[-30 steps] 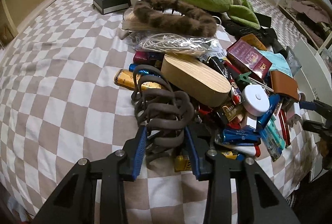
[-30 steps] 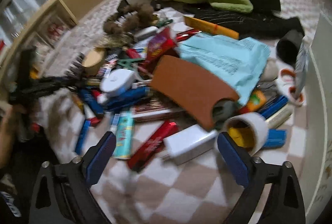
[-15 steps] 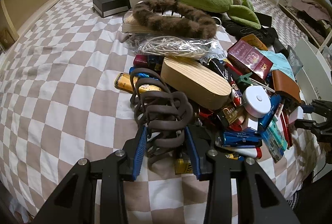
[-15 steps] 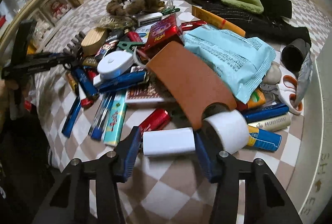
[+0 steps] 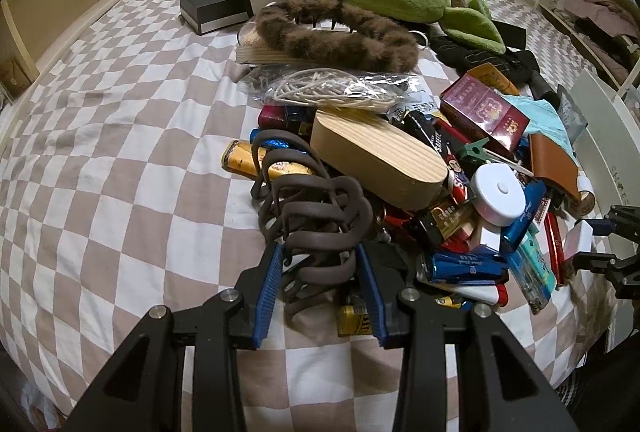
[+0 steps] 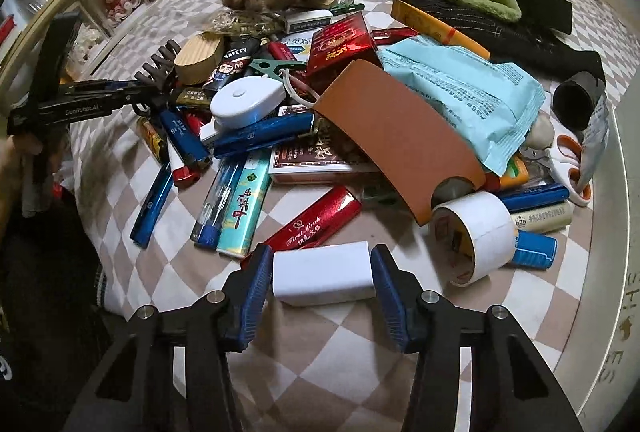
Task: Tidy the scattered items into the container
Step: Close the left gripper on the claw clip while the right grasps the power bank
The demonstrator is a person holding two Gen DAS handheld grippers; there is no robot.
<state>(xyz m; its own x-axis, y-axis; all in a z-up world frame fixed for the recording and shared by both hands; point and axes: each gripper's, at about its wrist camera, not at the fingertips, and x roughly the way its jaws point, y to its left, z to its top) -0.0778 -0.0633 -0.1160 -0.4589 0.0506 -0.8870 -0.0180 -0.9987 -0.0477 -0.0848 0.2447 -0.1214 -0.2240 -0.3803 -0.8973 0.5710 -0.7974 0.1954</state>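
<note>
White block: lying flat on the checked bedspread at the near edge of the heap, just in front of a red tin and just beside a roll of white tape.
Right gripper: its blue pads are sitting against the two short ends of the block, clamped on it; the block is looking square between them.
Hair claw: a brown claw clip at the near left edge of the heap, its teeth arching over a yellow tube.
Left gripper: its jaws are drawn together on the base of the claw, gripping it.
Heap: pens, lighters, boxes, a wooden oval box, a round white case and a pale blue packet are crowding the middle of the bed.
Container: I cannot tell for certain; a white wall with lettering is running along the right edge and may be its side.
Doing the lift well: the block is looking smooth and could slip, so raising it straight up with a firm squeeze seems wise, keeping clear of the tape roll and red tin.
Claw care: its teeth are resting among neighbouring things, so lifting slowly should be avoiding dragging the tube along.
</note>
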